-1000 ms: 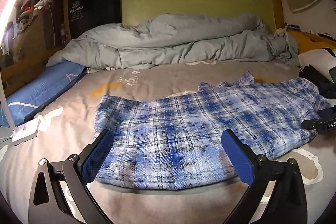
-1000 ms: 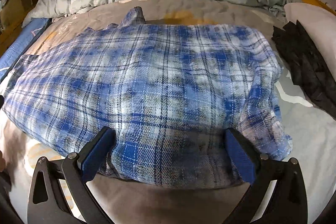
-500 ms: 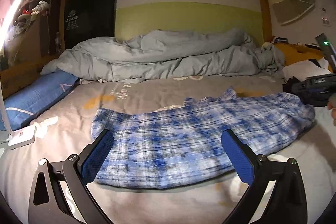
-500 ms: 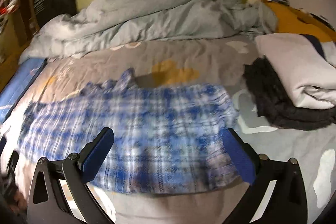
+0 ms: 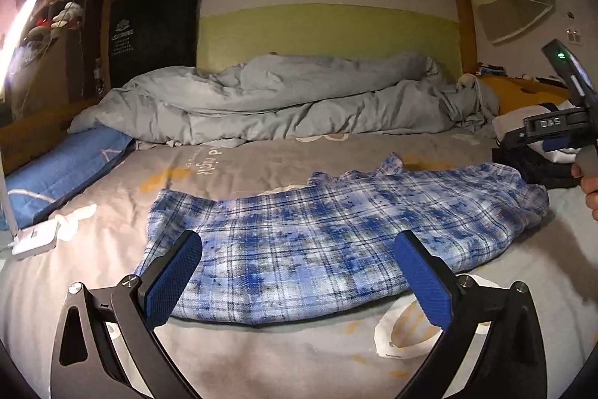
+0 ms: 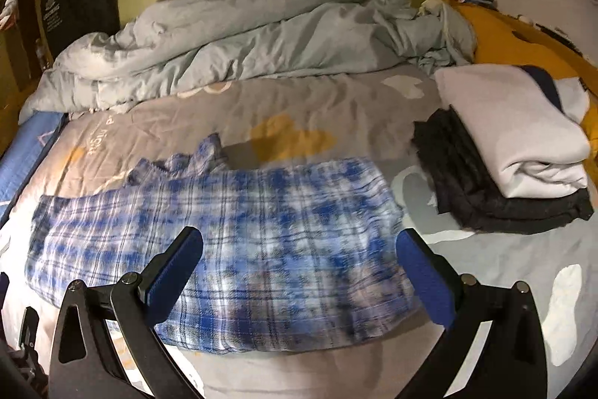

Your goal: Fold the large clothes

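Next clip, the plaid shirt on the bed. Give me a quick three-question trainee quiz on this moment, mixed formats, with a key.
1. True or false: the left gripper is shut on the plaid shirt.
2. Multiple choice: in the right wrist view, what lies directly on the dark folded garment? A) a white folded garment B) a blue pillow C) the grey duvet
3. Fill in: the shirt lies on the printed grey ____.

Key
1. False: its fingers stand wide apart above the shirt, and the right gripper is open too.
2. A: the white folded garment is stacked on it, to the right of the shirt; the grey duvet is bunched at the bed's far end.
3. bedsheet
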`<state>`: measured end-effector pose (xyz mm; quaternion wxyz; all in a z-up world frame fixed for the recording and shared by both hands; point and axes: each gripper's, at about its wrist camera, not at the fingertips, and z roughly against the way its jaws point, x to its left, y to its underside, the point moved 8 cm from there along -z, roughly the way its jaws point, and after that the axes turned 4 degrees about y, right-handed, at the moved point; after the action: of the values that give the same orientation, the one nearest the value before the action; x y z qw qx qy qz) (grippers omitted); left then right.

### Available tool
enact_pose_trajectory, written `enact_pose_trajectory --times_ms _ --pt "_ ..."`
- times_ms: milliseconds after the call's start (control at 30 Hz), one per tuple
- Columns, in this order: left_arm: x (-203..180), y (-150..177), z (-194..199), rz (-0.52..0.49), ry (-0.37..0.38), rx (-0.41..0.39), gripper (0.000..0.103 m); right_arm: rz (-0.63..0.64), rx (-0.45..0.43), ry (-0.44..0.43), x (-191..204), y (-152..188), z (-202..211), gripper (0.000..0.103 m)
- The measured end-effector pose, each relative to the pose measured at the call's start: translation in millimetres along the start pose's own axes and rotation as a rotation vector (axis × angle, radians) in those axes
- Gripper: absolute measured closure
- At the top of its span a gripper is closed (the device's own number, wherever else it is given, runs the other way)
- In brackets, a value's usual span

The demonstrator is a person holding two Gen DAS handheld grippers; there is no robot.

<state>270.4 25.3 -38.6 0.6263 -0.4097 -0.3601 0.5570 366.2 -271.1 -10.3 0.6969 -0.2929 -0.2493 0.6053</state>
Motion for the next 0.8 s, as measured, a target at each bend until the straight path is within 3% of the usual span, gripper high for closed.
enact_pose_trajectory --times_ms 100,433,633,800 --pt "3.7 2.7 -2.8 0.022 -0.002 0.008 0.0 0.011 -0.03 0.007 -3.0 -3.9 9.5 0.001" --pt "20.1 -16.1 6.5 0.055 -0.017 -0.009 0.0 -0.014 -0.081 -0.086 -19.9 17.7 39.2 0.001" --pt "30.7 -10.5 -1.0 0.069 -0.036 0.028 0.0 -0.155 -0.092 -0.181 -37.8 24.2 57.8 0.001" --pt "37.1 -3.7 -8.2 0.091 -0.043 0.058 0.0 -0.299 0.003 -0.276 -42.8 40.9 43.4 0.001"
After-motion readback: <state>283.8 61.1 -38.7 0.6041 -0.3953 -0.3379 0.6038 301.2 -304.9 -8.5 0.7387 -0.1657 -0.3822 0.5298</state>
